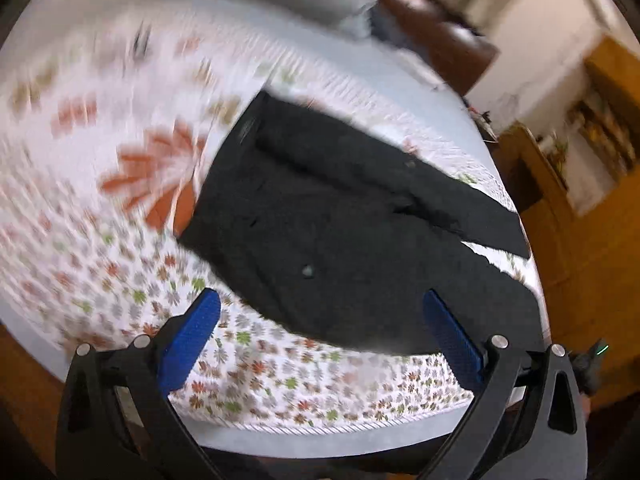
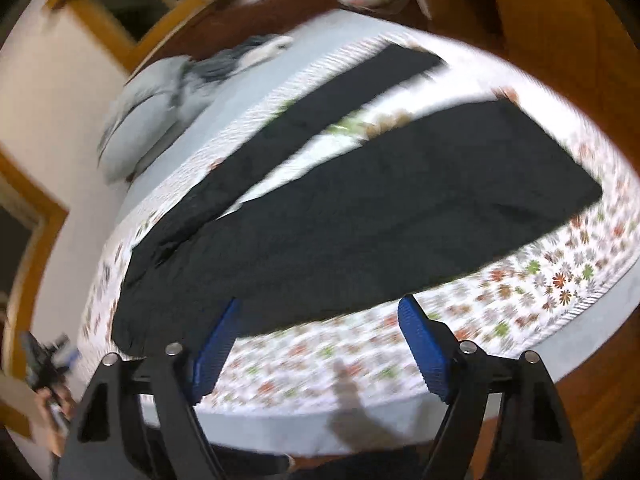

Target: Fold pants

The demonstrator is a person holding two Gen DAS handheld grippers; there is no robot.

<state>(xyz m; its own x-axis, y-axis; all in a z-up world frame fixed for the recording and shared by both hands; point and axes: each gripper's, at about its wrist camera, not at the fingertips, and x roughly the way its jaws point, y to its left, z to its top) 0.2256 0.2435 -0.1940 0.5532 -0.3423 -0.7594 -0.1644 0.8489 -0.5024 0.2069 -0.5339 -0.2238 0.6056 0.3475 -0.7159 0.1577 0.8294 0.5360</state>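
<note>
Both grippers — left gripper [image 1: 320,312], right gripper [image 2: 320,316] — hang released over black pants [image 1: 340,216] on the bed [image 1: 280,384]; pinching the quilt too would spoil the fold.

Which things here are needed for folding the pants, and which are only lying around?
Needed:
- black pants, spread flat
- flowered bedspread under them
- left gripper, open
- right gripper, open

Only lying around:
- pale blue pillow
- wooden cabinet
</note>
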